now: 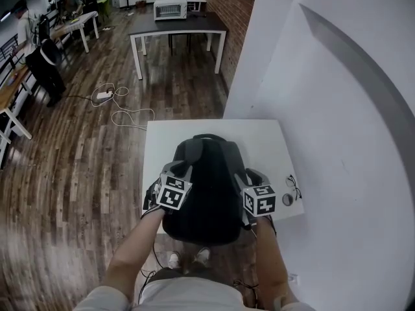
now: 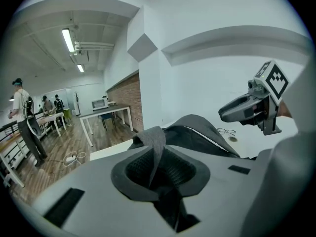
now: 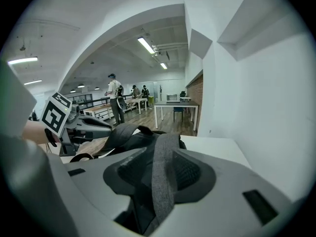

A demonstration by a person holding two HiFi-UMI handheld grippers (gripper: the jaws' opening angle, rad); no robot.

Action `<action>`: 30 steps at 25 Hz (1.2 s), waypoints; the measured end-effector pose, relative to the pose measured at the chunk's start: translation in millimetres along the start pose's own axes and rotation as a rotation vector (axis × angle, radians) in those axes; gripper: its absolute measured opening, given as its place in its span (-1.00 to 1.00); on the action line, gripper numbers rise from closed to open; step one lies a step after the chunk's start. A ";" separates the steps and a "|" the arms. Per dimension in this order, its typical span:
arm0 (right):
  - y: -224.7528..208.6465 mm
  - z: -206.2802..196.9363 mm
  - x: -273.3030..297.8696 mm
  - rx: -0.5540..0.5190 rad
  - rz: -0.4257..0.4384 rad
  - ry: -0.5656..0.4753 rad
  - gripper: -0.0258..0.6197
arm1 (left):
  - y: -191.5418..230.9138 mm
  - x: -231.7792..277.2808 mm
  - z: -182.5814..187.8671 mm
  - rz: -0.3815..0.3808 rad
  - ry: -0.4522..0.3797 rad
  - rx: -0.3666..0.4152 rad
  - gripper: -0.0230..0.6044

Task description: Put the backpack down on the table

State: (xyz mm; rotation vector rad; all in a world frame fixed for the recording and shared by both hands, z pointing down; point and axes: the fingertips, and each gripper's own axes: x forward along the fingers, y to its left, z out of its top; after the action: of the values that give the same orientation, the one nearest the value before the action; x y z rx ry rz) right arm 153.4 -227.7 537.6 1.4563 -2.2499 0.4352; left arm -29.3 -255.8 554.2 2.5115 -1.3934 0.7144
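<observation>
A black backpack [image 1: 204,186] lies on the small white table [image 1: 272,141], its lower end hanging over the near edge toward me. My left gripper [image 1: 176,172] is at its left side and my right gripper [image 1: 254,185] at its right side. In the left gripper view a grey shoulder strap [image 2: 157,144] runs up between the dark pads, and the left gripper [image 2: 158,174] is shut on it. In the right gripper view another grey strap [image 3: 163,167] passes between the pads, with the right gripper [image 3: 160,181] shut on it. The backpack body [image 3: 133,135] rises beyond the jaws.
A pair of glasses [image 1: 293,186] and a small round object [image 1: 287,199] lie at the table's right edge. A white wall [image 1: 337,109] stands close on the right. Cables [image 1: 117,105] trail across the wooden floor; a far table [image 1: 178,28] carries a white oven.
</observation>
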 end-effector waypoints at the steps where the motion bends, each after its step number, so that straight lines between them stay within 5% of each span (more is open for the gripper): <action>1: -2.2 -0.2 -1.4 0.010 -0.012 -0.008 -0.45 | -1.5 0.3 -2.4 -0.009 0.011 0.002 -0.75; 6: -9.4 -3.3 -6.1 0.031 -0.040 -0.019 -0.54 | -5.7 -1.0 -5.8 -0.016 0.018 0.020 -0.87; 8: -11.3 3.1 -7.9 0.058 -0.040 -0.062 -0.71 | -5.7 -0.9 -5.1 -0.021 0.011 0.017 -0.87; 13: -5.8 29.3 -17.8 0.100 0.007 -0.178 -0.77 | -5.0 -11.4 4.7 -0.013 -0.011 -0.026 -0.87; 30: 43.8 127.2 -100.9 -0.059 0.136 -0.444 -0.79 | -3.6 -88.0 116.2 0.052 -0.332 -0.040 -0.87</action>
State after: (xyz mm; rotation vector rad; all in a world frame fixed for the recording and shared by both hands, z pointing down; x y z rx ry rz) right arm 127.0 -191.6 375.5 1.4888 -2.6912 0.0859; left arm -28.1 -232.0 410.3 2.6601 -1.5603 0.2800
